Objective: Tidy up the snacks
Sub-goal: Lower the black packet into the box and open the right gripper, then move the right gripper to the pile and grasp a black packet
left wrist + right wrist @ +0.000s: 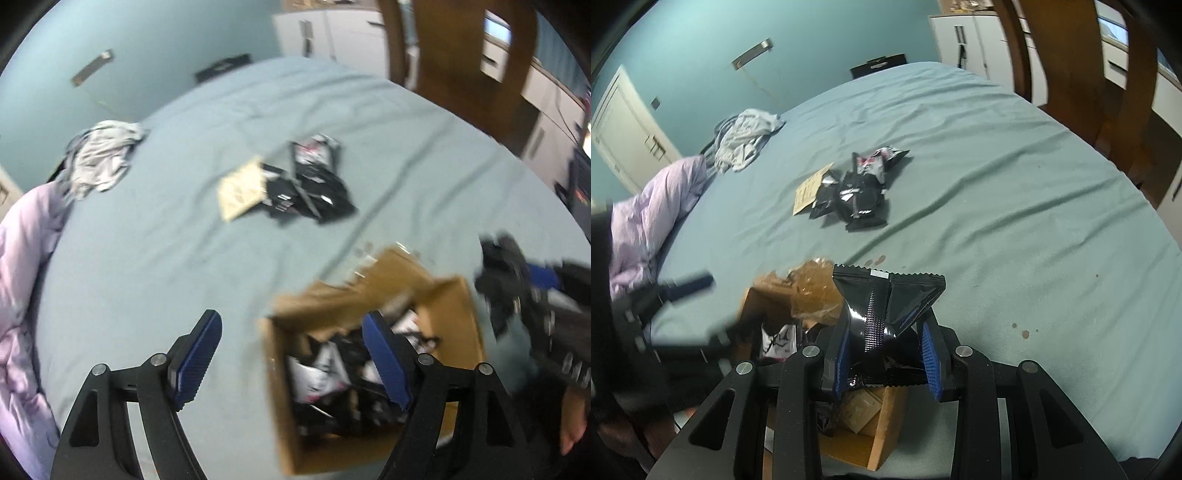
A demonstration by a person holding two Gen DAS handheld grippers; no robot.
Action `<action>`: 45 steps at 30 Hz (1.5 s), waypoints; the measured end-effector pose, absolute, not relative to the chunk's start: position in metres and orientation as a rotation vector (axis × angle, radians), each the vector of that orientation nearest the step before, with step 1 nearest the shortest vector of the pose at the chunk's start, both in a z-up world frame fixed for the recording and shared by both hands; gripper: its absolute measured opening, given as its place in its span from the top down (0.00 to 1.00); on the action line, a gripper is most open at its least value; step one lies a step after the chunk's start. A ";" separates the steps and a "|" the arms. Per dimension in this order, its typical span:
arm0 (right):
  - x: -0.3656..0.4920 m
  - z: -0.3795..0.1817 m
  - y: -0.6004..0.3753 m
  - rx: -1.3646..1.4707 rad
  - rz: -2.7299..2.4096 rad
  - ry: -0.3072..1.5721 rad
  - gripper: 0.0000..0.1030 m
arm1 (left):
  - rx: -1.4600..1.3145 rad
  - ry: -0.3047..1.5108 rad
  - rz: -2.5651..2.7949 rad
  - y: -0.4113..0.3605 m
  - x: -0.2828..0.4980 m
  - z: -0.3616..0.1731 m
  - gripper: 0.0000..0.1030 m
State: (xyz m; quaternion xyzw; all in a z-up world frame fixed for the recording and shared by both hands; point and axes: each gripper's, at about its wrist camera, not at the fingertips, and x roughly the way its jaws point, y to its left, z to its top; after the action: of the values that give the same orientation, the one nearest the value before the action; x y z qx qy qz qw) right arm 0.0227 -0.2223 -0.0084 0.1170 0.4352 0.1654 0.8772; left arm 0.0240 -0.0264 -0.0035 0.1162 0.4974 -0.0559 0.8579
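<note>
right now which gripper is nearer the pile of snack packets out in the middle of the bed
Neither by much; perhaps right. The right gripper, shut on a black packet, sits over the cardboard box. The left gripper, open, is beside it, with the pile well beyond.

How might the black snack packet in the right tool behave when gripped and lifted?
The packet probably crumples easily: it pinches in between the right tool pads. Its glossy film may be slippery. It likely weighs little, since its top stands up unsupported.
</note>
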 end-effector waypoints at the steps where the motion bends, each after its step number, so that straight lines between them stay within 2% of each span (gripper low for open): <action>1: 0.023 -0.008 -0.220 0.232 0.357 0.911 0.69 | 0.225 1.044 -0.108 -0.021 0.026 -0.001 0.23; 11: 0.021 -0.021 -0.177 -0.004 0.446 1.030 0.69 | 0.118 1.059 -0.031 0.010 0.037 0.002 0.23; 19: 0.025 -0.026 -0.174 0.024 0.415 1.065 0.69 | 0.156 1.063 -0.055 0.000 0.035 0.000 0.23; 22: 0.023 -0.021 -0.178 0.073 0.425 1.026 0.68 | 0.155 1.058 -0.050 0.001 0.035 0.002 0.23; 24: 0.022 -0.015 -0.187 0.119 0.420 0.973 0.59 | 0.148 1.057 -0.042 0.003 0.035 0.003 0.23; 26: 0.020 -0.010 -0.196 0.171 0.401 0.929 0.34 | 0.137 1.059 -0.038 0.006 0.036 0.004 0.22; 28: 0.019 -0.008 -0.205 0.213 0.370 0.904 0.27 | 0.128 1.063 -0.036 0.007 0.037 0.004 0.22; 45: 0.014 0.008 -0.239 0.287 0.145 0.821 0.27 | 0.143 1.101 -0.079 -0.004 0.032 0.001 0.22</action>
State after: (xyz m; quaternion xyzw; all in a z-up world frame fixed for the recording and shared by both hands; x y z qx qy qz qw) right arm 0.0140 -0.2388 0.0079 0.1388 0.3974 0.0703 0.9044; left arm 0.0318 -0.0044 0.0014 0.0681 0.5223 -0.0374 0.8492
